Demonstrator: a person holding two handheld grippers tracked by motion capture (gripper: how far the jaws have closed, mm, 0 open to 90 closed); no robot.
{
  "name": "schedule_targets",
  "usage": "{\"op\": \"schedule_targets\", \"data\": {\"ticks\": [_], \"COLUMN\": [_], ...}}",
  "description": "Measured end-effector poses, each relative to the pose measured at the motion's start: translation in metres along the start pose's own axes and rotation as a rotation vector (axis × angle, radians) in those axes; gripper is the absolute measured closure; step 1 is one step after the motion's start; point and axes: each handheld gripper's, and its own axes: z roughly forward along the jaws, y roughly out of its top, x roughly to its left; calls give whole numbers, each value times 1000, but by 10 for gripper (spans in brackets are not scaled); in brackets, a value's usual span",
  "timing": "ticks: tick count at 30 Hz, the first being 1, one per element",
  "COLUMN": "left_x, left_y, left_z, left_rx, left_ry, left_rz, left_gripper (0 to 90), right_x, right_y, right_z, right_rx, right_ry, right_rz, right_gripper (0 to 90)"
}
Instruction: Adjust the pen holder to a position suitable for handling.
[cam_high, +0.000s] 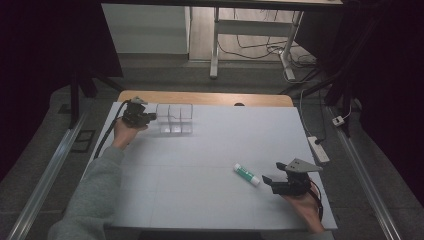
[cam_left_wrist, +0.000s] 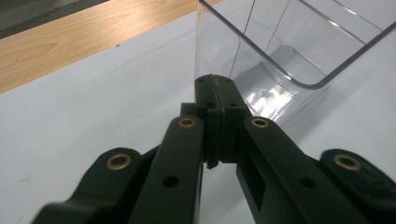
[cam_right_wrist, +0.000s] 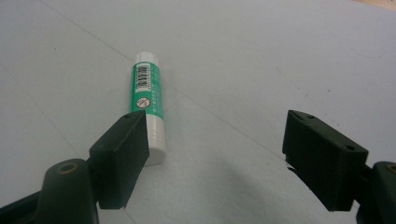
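A clear plastic container (cam_high: 174, 118) with several compartments stands at the far left of the white mat. My left gripper (cam_high: 150, 116) is at its left end, and its jaws are shut on the container's near wall (cam_left_wrist: 219, 51), pads (cam_left_wrist: 226, 100) pressed together around the edge. A green and white glue stick (cam_high: 246, 175) lies flat at the near right of the mat. My right gripper (cam_high: 274, 174) is open just right of it, low over the mat. In the right gripper view the glue stick (cam_right_wrist: 149, 100) lies ahead, partly behind the left jaw, and nothing sits between the jaws of my right gripper (cam_right_wrist: 217, 149).
The white mat (cam_high: 210, 150) covers a wooden table (cam_high: 205, 97) whose far edge shows behind the container. A power strip (cam_high: 318, 149) and cables lie on the floor to the right. A desk frame (cam_high: 215, 55) stands beyond the table.
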Motion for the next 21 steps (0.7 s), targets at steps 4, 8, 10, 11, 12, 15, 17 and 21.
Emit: {"op": "schedule_targets", "data": {"ticks": [4, 8, 10, 11, 12, 15, 17, 21], "left_x": [-3, -6, -6, -7, -7, -10, -12, -16], "left_y": [2, 3, 4, 5, 5, 7, 9, 12], "left_z": [2, 6, 7, 7, 8, 10, 11, 14], "left_rx": [-3, -2, -1, 2, 1, 3, 4, 7], "left_ry": [-4, -10, -10, -11, -13, -17, -20, -24], "left_rz": [7, 2, 3, 4, 4, 11, 16, 21], "left_gripper": [890, 889, 890, 889, 889, 889, 890, 889], "right_x": [0, 0, 0, 0, 0, 0, 0, 0], "right_y": [0, 0, 0, 0, 0, 0, 0, 0], "right_z": [1, 1, 1, 1, 1, 1, 1, 1], "right_rx": [-1, 0, -5, -4, -4, 0, -4, 0], "right_ry": [-3, -3, 4, 4, 4, -2, 5, 0], "right_rz": [1, 1, 2, 3, 2, 1, 2, 1], "right_gripper": [228, 228, 228, 228, 228, 228, 228, 229]}}
